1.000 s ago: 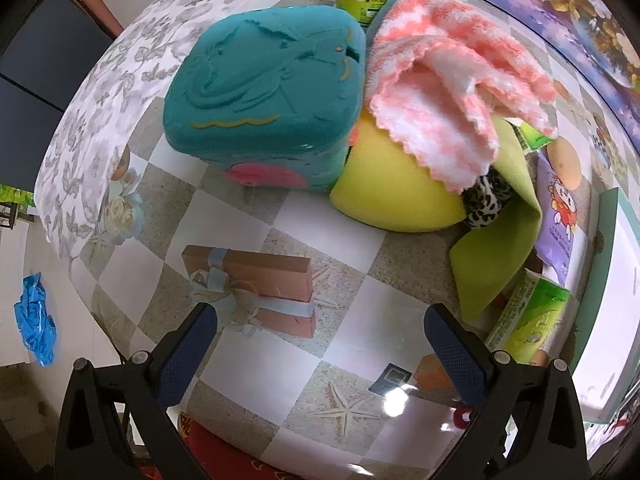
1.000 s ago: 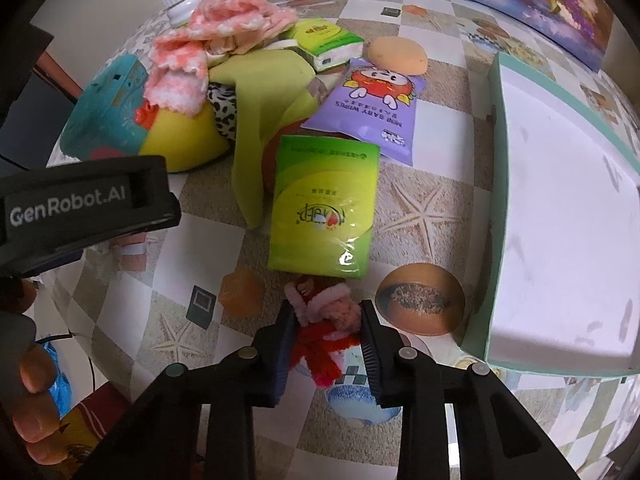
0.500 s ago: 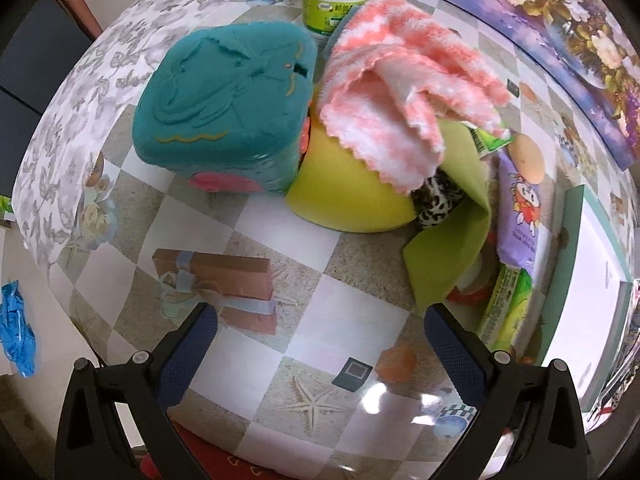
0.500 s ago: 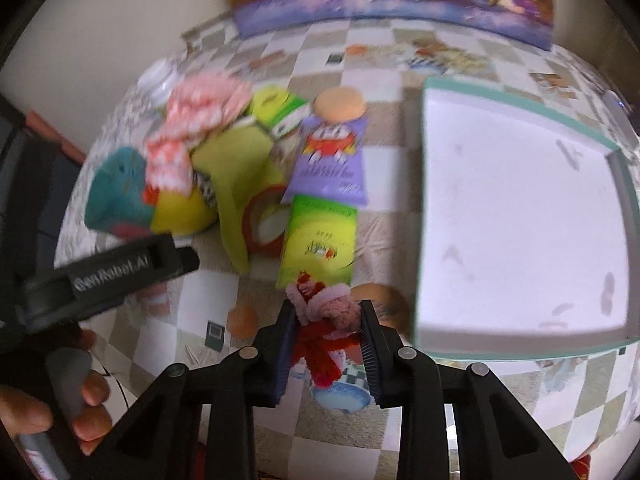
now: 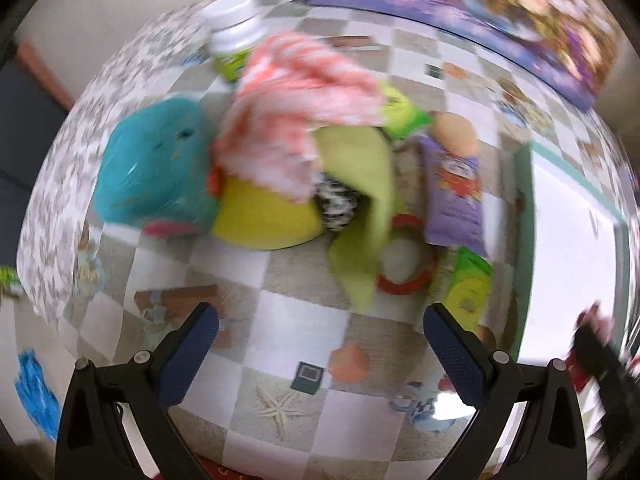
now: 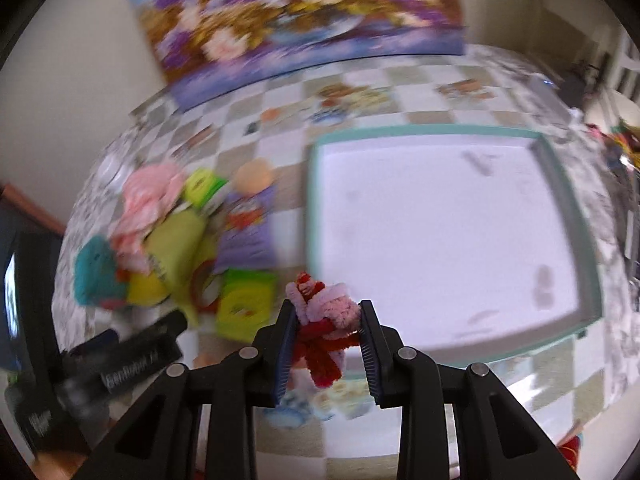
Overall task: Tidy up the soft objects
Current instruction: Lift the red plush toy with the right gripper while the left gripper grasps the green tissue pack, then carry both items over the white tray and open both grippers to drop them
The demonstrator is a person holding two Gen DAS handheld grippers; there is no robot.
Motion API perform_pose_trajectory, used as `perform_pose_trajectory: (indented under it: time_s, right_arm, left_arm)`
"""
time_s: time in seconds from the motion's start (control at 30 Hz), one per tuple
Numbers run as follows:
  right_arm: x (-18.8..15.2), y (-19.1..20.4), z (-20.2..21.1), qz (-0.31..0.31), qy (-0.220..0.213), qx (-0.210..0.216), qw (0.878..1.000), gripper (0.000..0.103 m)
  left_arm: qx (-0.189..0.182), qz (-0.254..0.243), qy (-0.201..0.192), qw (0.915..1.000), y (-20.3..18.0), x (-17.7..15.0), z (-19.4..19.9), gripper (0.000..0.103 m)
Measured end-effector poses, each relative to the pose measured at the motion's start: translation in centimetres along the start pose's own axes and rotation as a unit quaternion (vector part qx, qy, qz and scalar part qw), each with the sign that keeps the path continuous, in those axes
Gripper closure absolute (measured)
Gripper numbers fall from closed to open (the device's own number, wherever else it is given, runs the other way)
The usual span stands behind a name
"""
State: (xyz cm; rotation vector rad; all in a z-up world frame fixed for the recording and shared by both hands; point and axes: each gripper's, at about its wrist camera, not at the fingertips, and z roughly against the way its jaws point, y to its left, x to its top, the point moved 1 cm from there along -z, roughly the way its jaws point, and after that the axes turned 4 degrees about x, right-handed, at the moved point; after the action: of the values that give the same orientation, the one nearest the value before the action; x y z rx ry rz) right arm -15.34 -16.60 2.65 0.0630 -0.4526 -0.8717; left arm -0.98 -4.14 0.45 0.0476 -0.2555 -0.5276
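My right gripper (image 6: 328, 338) is shut on a small red and pink fuzzy toy (image 6: 326, 316), held above the table at the near left corner of the white tray (image 6: 448, 248) with a teal rim. My left gripper (image 5: 320, 354) is open and empty over the checkered tablecloth. Beyond it lies a heap: a teal plush (image 5: 154, 168), a pink knitted cloth (image 5: 288, 108), a yellow cushion (image 5: 260, 216) and a green cloth (image 5: 360, 184). The same heap (image 6: 152, 240) shows at the left of the right wrist view. Both views are blurred.
A purple wipes pack (image 5: 452, 196), green tissue packs (image 5: 468, 288), a red ring (image 5: 404, 260), an orange round puff (image 5: 456, 132) and a white bottle (image 5: 236, 40) lie around the heap. A flower painting (image 6: 296, 20) leans on the wall behind. The left gripper's body (image 6: 132, 356) shows at lower left.
Both grippers have risen and drawn back, so more of the table shows. The right one has carried the fuzzy toy toward the tray. The left one stayed open.
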Motion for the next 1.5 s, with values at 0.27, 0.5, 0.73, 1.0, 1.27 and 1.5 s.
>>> perform_pose_trajectory:
  time_s: [0.27,0.5,0.73,1.0,1.27,1.5]
  right_arm:
    - [1.0,-3.6,0.4,-0.053,-0.011,-0.016,0.998,0.071]
    - [0.9,-4.5,-0.4,-0.068,0.007,-0.017,0.998,0.071]
    - [0.9,-4.4,-0.6,-0.064,0.014,-0.017,0.998,0.071]
    - [1.0,-4.4,-0.9,-0.062,0.021,-0.017,0.998,0.071]
    - [1.4,-4.8,-0.3,-0.07,0.007,-0.012,0.997,0.071]
    - [2.8,-5.4,2.1,-0.08,-0.031,0.001,0.996,0.071]
  left_arm:
    - [0.039,-0.127,-0.053,0.9898,-7.2,-0.8,1.4,0.001]
    - [0.034,-0.184,-0.057,0.9807,-10.2,-1.2,0.1,0.02]
    - [0.005,-0.18,-0.027,0.9833,-8.9,-1.6,-1.8,0.041]
    - [-0.006,-0.179,-0.005,0.9837,-9.0,-1.8,-3.1,0.053]
    - [-0.047,-0.157,-0.007,0.9865,-8.5,-0.9,-2.0,0.053]
    - [-0.082,-0.14,-0.046,0.9856,-7.9,0.2,1.4,0.053]
